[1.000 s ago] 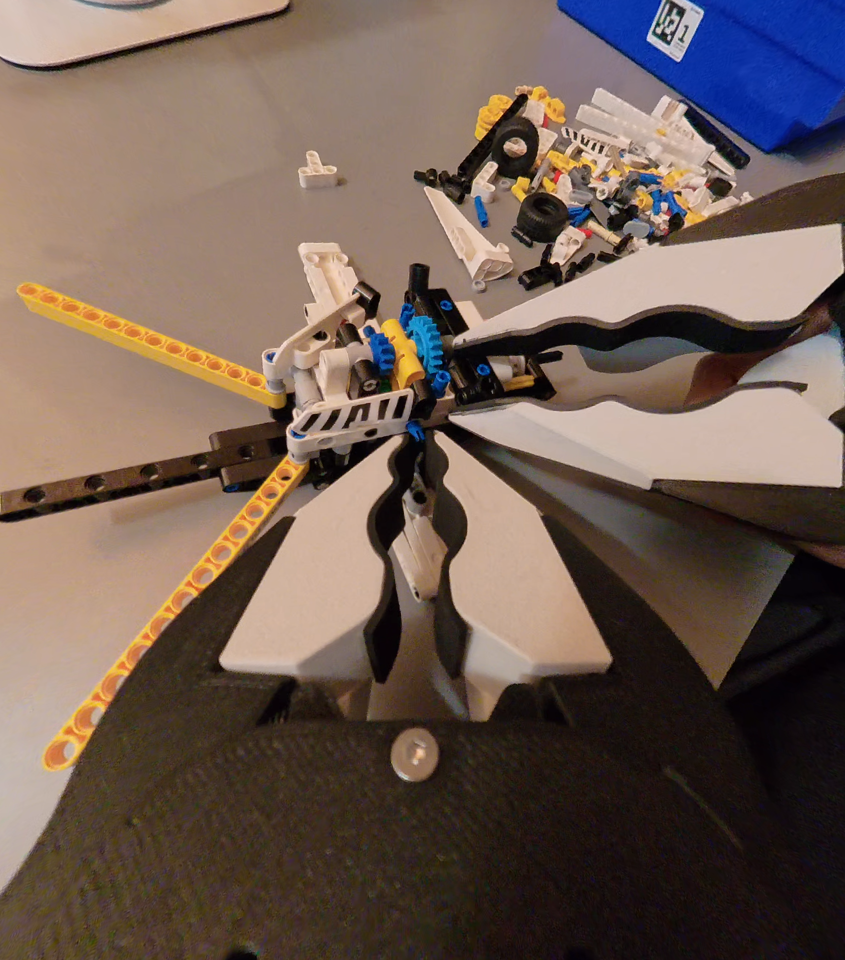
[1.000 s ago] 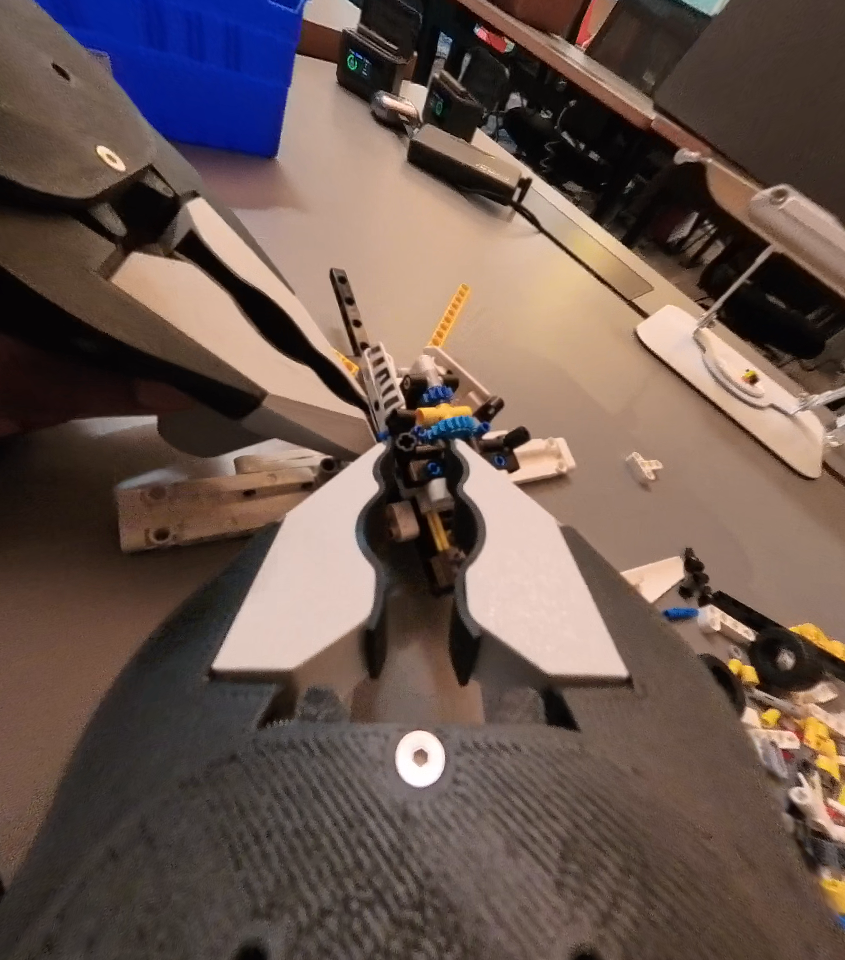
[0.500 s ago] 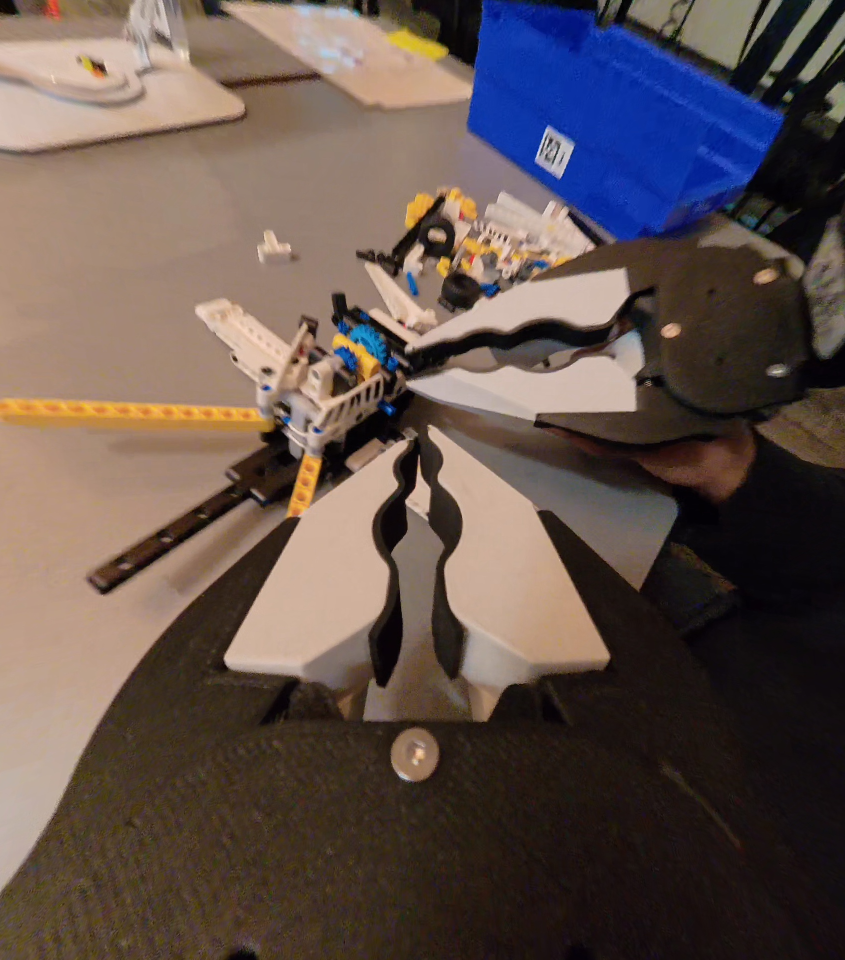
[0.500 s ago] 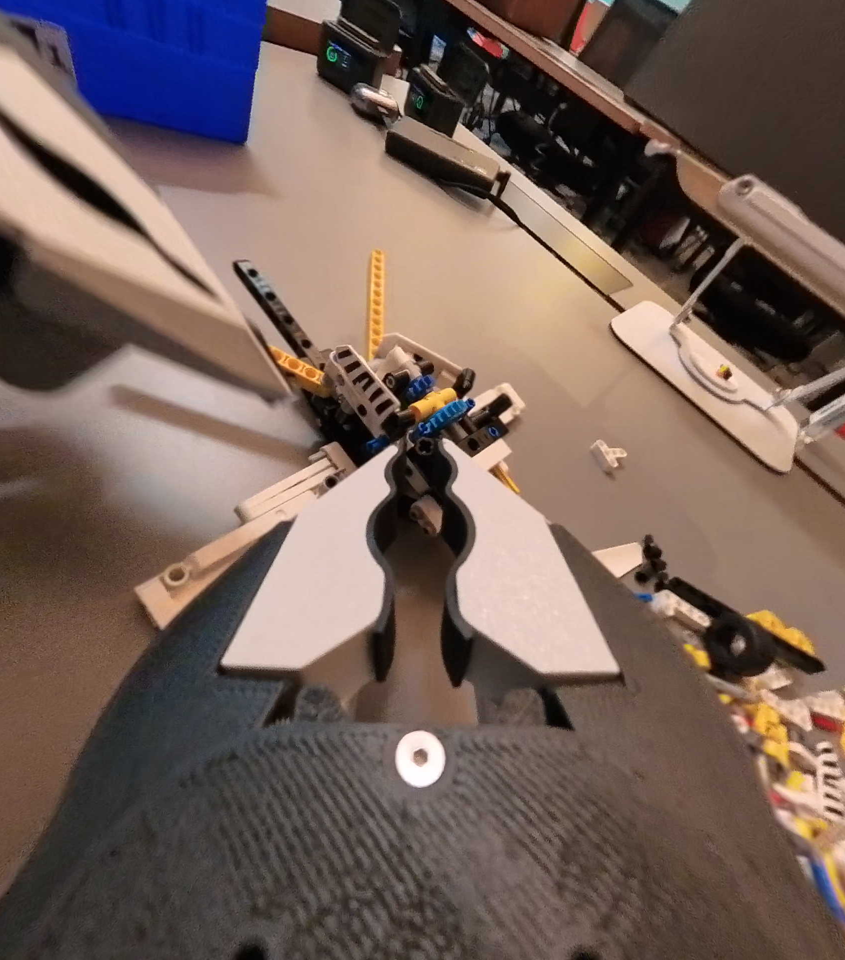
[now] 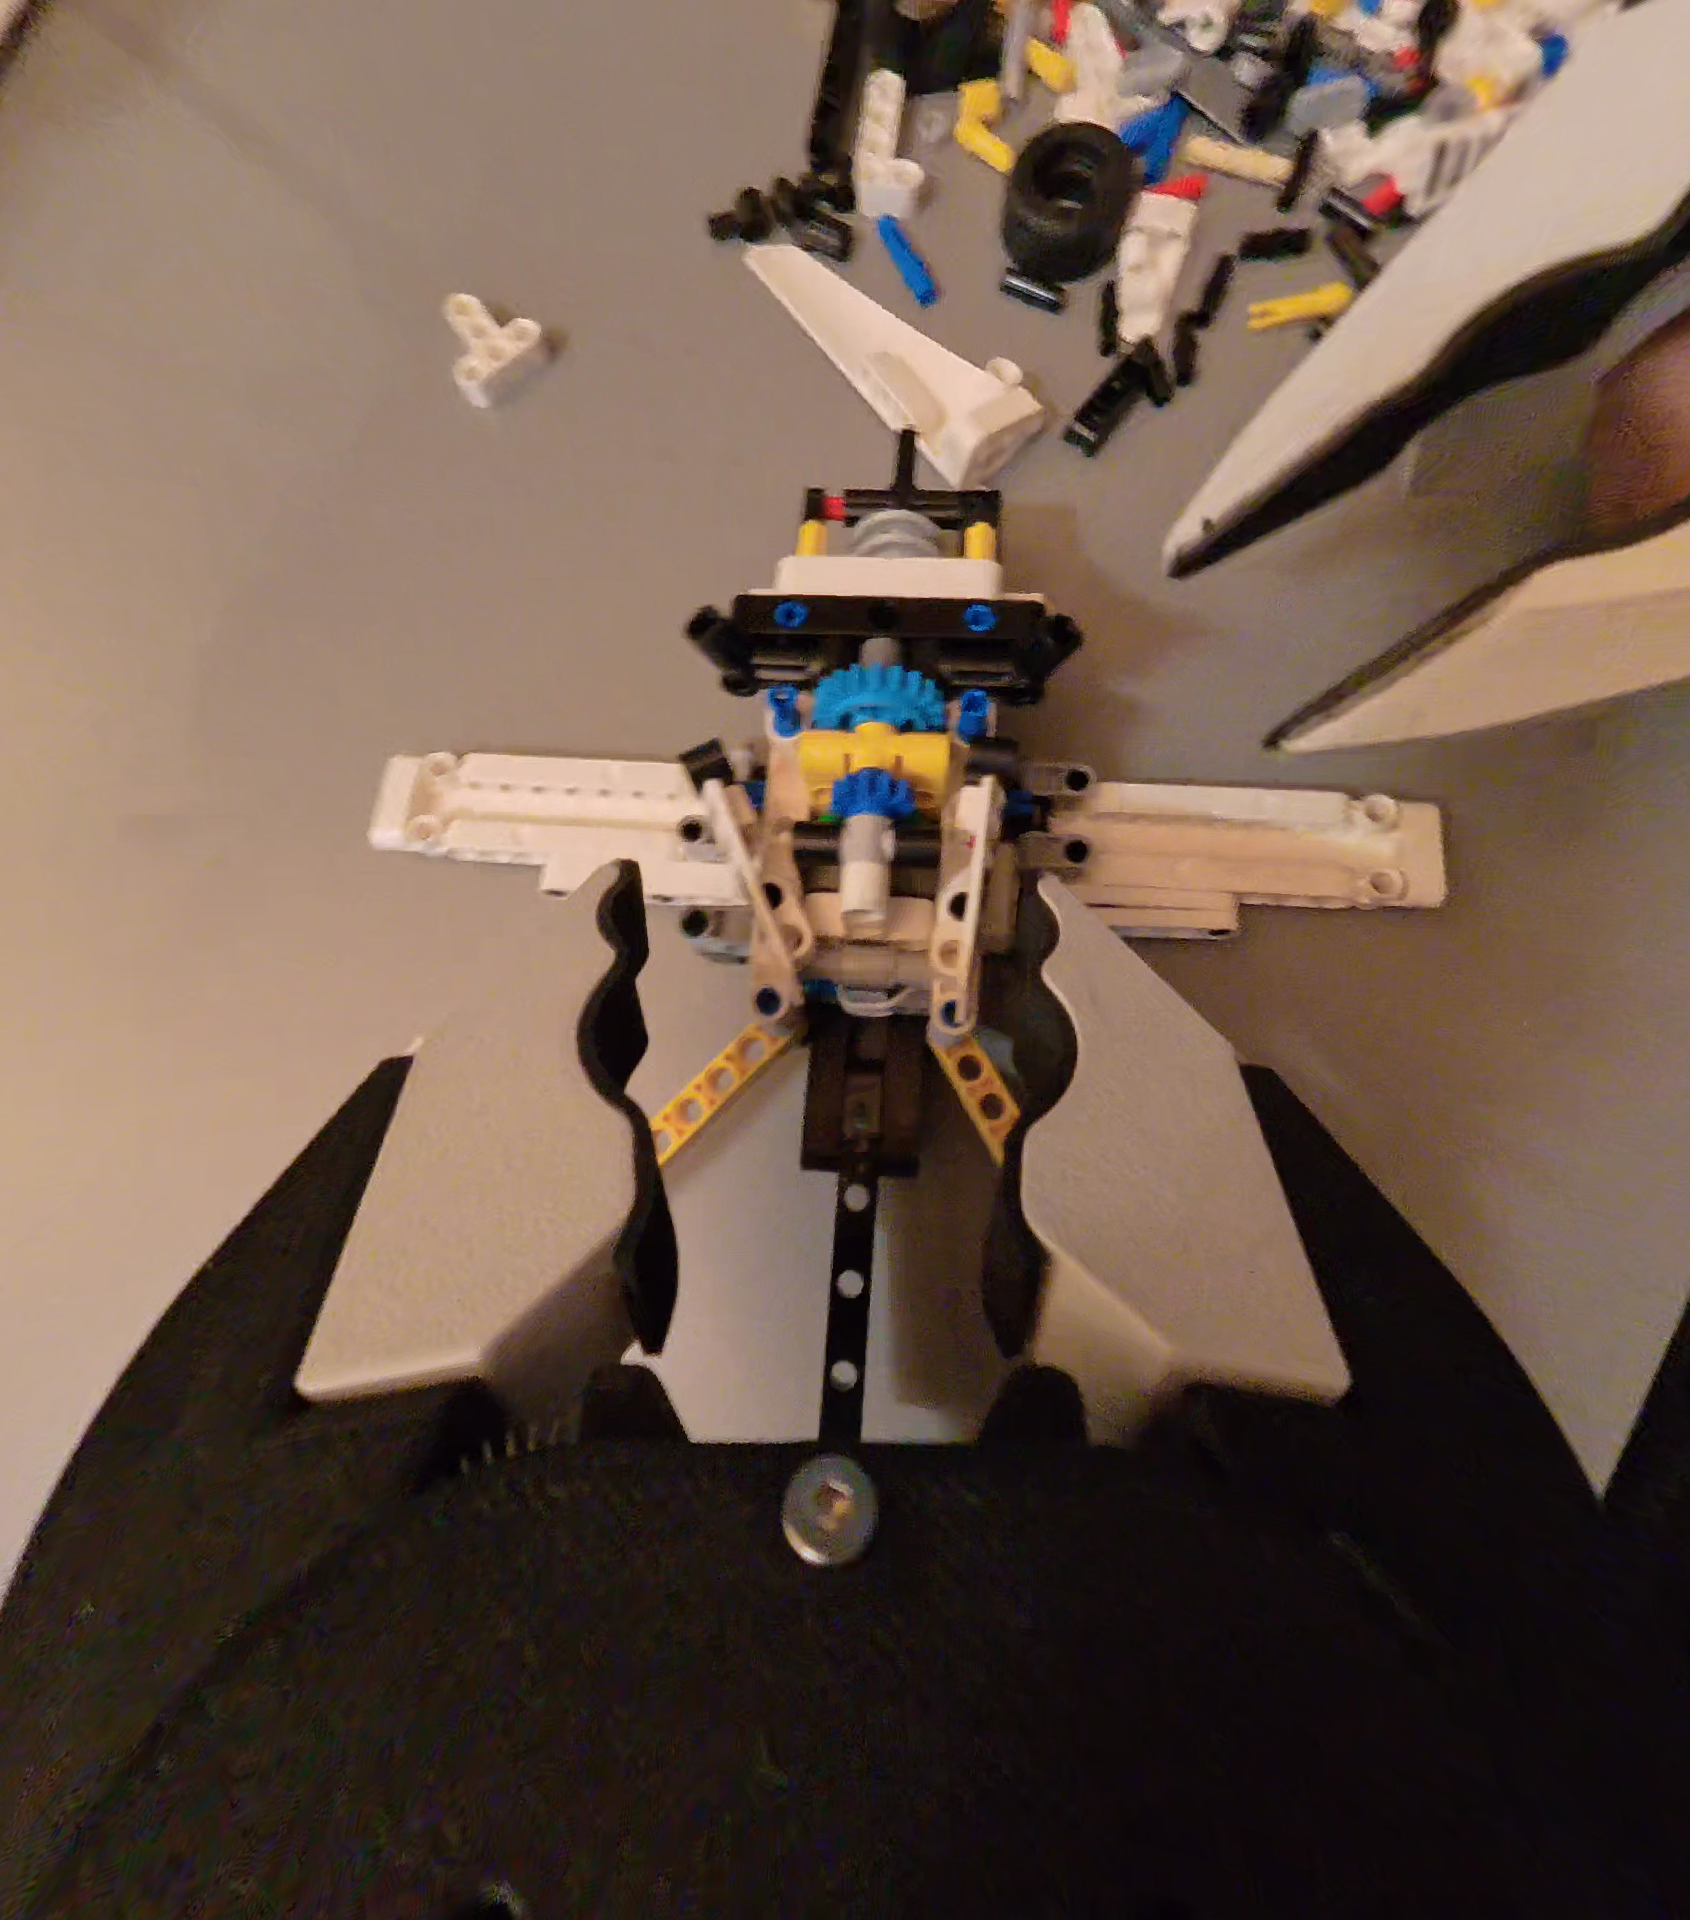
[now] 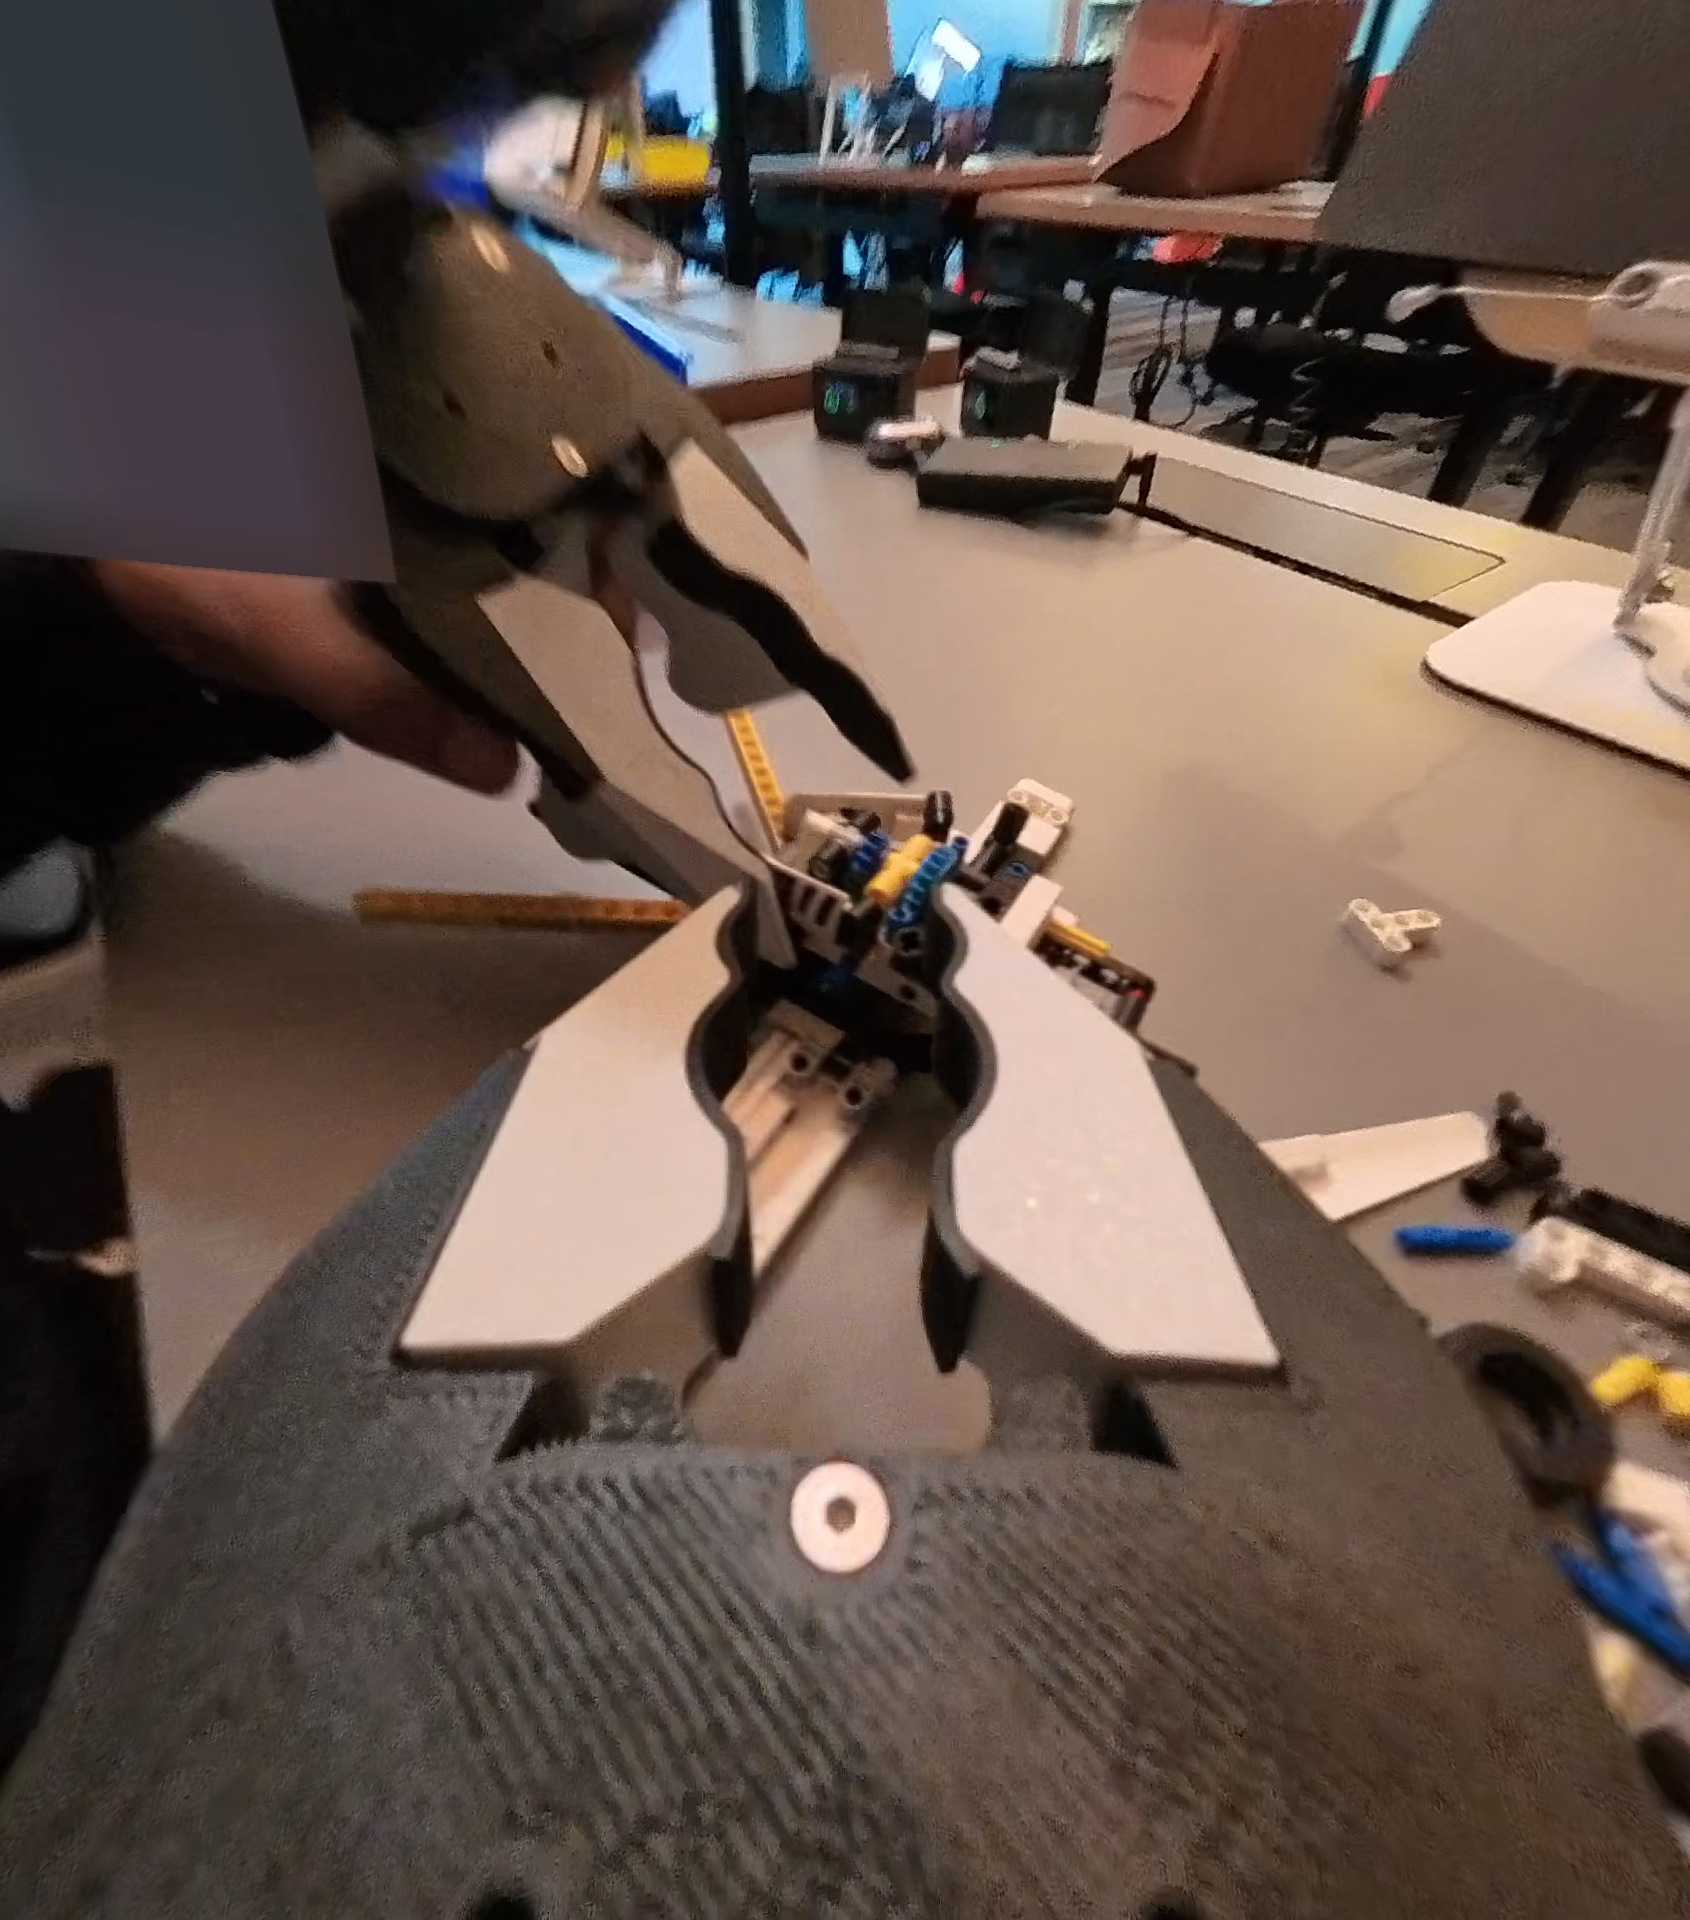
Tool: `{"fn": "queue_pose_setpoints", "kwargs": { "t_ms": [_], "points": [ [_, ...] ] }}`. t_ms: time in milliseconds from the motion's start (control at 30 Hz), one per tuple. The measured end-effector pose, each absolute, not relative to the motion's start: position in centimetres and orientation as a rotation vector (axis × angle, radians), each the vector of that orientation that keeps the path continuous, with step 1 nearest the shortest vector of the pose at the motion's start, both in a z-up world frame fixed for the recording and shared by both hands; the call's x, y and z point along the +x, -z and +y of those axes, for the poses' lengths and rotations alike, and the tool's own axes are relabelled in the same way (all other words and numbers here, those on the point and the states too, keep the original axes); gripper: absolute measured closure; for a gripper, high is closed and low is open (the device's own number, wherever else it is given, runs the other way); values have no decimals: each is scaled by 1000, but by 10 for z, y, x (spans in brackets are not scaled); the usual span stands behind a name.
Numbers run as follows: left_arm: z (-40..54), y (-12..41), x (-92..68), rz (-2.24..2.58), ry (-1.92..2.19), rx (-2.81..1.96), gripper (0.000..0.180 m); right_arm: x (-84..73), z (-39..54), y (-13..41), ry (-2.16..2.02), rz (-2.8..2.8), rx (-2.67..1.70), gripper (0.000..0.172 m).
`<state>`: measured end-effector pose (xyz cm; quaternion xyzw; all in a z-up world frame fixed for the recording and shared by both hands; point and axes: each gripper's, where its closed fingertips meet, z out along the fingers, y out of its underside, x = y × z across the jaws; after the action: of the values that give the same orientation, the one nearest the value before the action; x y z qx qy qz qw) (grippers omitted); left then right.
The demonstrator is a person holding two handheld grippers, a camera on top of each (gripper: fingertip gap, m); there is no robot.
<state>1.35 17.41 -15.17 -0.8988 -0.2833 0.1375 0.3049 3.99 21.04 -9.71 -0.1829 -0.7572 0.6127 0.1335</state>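
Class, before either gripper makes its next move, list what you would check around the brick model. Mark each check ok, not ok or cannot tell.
1. Left gripper open: ok, jaws spread either side of the white, black and yellow brick model.
2. Left gripper clear of the model: cannot tell; one jaw shows a gap, the other sits very close.
3. Right gripper empty: ok, jaws parted, off to the model's side.
4. Model resting on the grey table: ok, it appears to lie flat.
5. Small white T-shaped brick apart from the model: ok.
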Motion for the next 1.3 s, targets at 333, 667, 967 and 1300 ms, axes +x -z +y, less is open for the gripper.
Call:
{"fn": "queue_pose_setpoints", "kwargs": {
  "t_ms": [333,667,967,1300],
  "points": [
    [180,160,22,-805,-333,-2421,132,35,211,144,-1226,-2258,-576,161],
    [188,161,23,-840,-331,-2375,133,27,204,144,-1176,-2289,-607,169],
    [192,160,18,-909,-329,-2250,134,23,208,145,-1181,-2242,-689,170],
    [206,160,19,-902,-366,-2222,133,24,221,145,-1420,-2289,-978,171]
  ]
}}
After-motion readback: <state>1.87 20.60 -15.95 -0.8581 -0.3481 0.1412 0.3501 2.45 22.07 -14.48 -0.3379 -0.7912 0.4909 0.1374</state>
